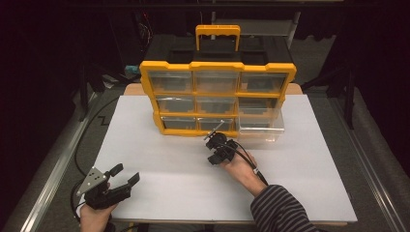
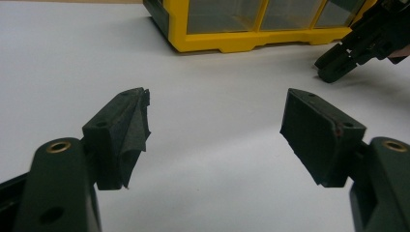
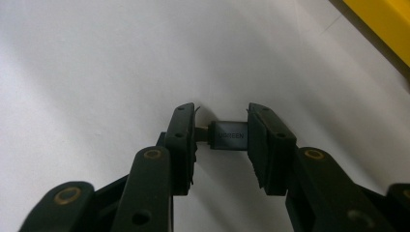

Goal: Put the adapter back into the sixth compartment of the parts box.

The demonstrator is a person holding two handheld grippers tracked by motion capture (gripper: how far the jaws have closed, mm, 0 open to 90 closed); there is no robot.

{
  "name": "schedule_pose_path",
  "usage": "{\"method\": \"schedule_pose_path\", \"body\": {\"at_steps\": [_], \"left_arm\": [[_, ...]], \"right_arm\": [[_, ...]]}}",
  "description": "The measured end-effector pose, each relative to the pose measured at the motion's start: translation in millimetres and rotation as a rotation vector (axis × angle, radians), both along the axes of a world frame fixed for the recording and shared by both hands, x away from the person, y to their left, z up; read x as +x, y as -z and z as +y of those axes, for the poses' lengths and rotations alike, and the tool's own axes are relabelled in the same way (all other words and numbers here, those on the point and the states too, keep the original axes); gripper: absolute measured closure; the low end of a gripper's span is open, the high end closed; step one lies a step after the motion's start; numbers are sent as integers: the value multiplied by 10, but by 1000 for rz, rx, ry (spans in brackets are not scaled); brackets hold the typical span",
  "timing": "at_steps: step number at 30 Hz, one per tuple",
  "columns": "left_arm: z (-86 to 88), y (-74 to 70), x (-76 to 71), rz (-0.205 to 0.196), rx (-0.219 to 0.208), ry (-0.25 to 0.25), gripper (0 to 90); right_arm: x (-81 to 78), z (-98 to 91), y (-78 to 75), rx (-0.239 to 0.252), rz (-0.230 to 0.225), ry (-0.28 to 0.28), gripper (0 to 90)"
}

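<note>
**Small adapter held crosswise between the right gripper's jaws**

A small dark adapter [image 3: 231, 137], printed with the word UGREEN, sits between the two black jaws of the right gripper [image 3: 222, 133]. It lies crosswise, one end against the right pad and a thin metal tip reaching the left pad, so the jaws are closed on it from both ends. It is held near the tips of the jaws, above the white table top [image 3: 96, 58]; whether it touches the surface cannot be told.

In the high view the right gripper [image 1: 218, 145] is near the middle of the table, just in front of the yellow drawer organizer [image 1: 217, 67], with the person's right hand [image 1: 241, 166] and striped sleeve [image 1: 280, 208] behind it. A yellow corner of the organizer shows at the upper right of the right gripper view.

The organizer stands upright at the far side of the table, with three rows of clear drawers and a yellow handle [image 1: 217, 36] on top. The clear drawer [image 1: 258, 126] at its bottom right is pulled out toward the person.

The left gripper [image 1: 123, 175] is at the near left corner of the table, held by the left hand [image 1: 94, 215], well apart from the other. Its jaws stand wide apart with nothing between them, pads [image 2: 316, 133] over bare table.
</note>
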State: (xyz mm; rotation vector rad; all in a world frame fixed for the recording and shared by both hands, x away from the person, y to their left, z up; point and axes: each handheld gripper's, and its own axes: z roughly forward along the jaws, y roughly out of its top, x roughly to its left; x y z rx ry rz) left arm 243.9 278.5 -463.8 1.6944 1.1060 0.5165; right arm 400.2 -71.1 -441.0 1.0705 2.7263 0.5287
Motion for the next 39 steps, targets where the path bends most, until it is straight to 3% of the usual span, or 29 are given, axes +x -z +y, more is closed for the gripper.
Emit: {"method": "schedule_pose_path", "body": {"at_steps": [12, 23, 34, 39], "left_arm": [[0, 1, 2, 1, 0, 1, 263], [-1, 1, 2, 1, 1, 1, 265], [-1, 1, 2, 2, 1, -1, 265], [-1, 1, 2, 2, 1, -2, 264]], "right_arm": [[-10, -4, -14, 16, 3, -17, 652], [-135, 8, -120, 49, -25, -79, 652], [-339, -91, -248, 138, -38, -135, 652], [-413, -175, -291, 169, -48, -134, 652]]}}
